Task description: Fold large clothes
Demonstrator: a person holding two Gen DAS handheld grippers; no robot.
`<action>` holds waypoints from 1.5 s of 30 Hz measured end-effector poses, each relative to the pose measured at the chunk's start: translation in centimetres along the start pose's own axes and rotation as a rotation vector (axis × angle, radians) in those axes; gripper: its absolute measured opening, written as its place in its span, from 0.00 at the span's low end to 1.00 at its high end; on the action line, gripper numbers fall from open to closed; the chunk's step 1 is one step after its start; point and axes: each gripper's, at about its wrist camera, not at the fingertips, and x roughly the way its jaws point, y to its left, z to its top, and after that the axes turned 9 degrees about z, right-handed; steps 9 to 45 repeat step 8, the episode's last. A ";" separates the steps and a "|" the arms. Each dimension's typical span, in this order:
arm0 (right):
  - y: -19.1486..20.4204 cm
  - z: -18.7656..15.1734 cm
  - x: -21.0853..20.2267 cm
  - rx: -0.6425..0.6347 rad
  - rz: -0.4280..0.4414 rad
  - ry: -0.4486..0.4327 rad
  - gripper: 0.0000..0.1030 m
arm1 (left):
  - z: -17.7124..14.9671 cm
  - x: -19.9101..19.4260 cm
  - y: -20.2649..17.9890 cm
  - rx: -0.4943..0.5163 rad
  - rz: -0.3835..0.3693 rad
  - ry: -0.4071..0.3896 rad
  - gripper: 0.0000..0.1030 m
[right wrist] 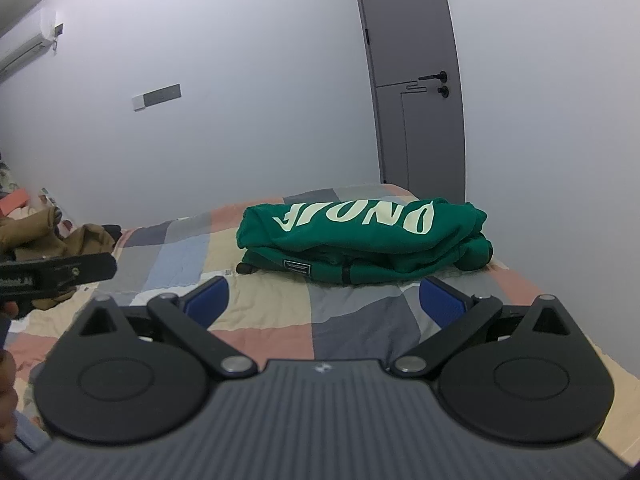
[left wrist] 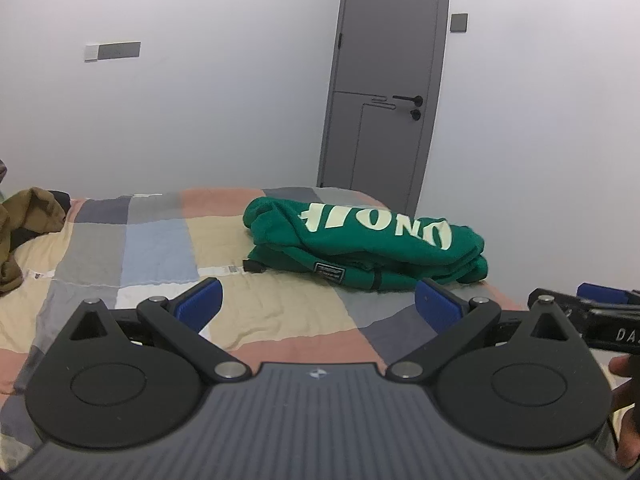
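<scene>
A green sweatshirt (left wrist: 368, 246) with pale lettering lies folded in a thick stack on the patchwork bedspread (left wrist: 224, 248), toward the bed's far right side. In the right wrist view the same green sweatshirt (right wrist: 364, 238) sits straight ahead. My left gripper (left wrist: 318, 300) is open, held above the bed a short way in front of the stack, nothing between its blue pads. My right gripper (right wrist: 324, 300) is open too, also short of the garment and empty. Each gripper shows at the edge of the other's view.
A brown garment (left wrist: 24, 220) lies bunched at the bed's left side, also brown garment (right wrist: 60, 236). A grey door (left wrist: 384, 80) stands in the white wall behind the bed. The bed's right edge (right wrist: 560, 304) drops off just right of the stack.
</scene>
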 end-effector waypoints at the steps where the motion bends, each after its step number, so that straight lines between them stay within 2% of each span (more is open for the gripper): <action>1: 0.0 0.0 0.1 0.004 0.000 0.000 1.00 | 0.0 0.0 -0.1 0.005 0.004 -0.003 1.00; 45: 0.5 -0.2 0.2 -0.012 0.001 0.012 1.00 | 0.0 -0.1 -0.4 0.006 0.008 -0.003 1.00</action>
